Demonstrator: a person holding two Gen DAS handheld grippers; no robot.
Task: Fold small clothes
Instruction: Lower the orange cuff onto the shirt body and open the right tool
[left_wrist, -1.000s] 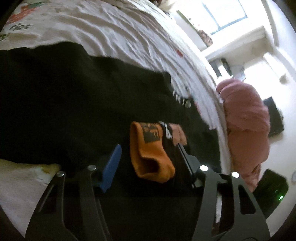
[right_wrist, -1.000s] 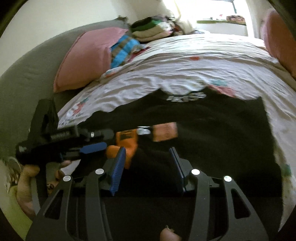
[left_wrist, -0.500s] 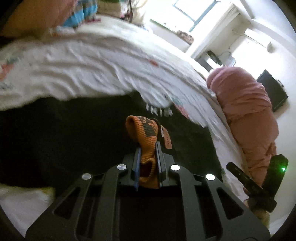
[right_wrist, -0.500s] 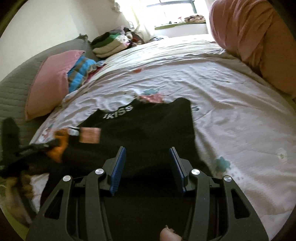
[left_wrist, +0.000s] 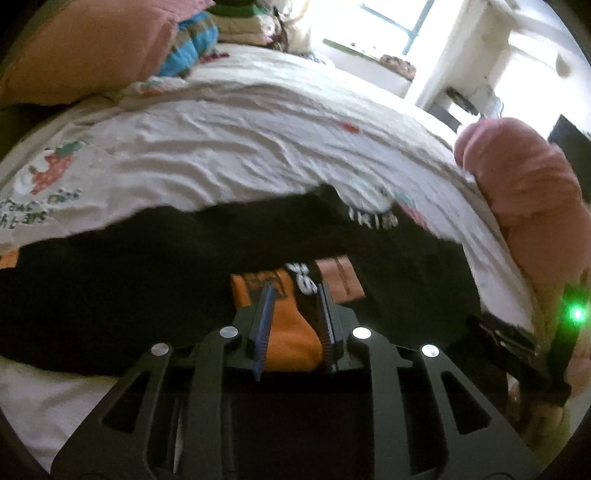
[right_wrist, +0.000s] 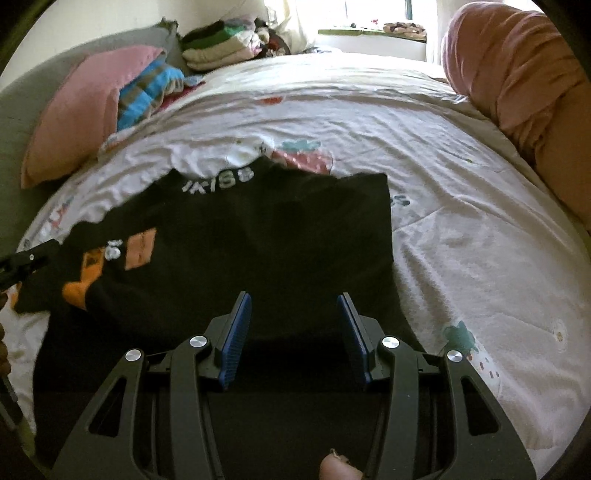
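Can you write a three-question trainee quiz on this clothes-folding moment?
1. True or false: the right gripper holds the orange cuff.
2. What lies between the left gripper fingers? A) pink pillow B) orange cuff C) bedsheet
3. Fill in: the black garment lies on the ____.

Key: 1 false, it is open over the garment; 2 B, with the jaws now opening slightly; 3 bed.

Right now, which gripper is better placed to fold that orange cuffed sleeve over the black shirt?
Left. The left gripper has the orange cuff between its pads, jaws easing open; the right gripper hangs open over the shirt.
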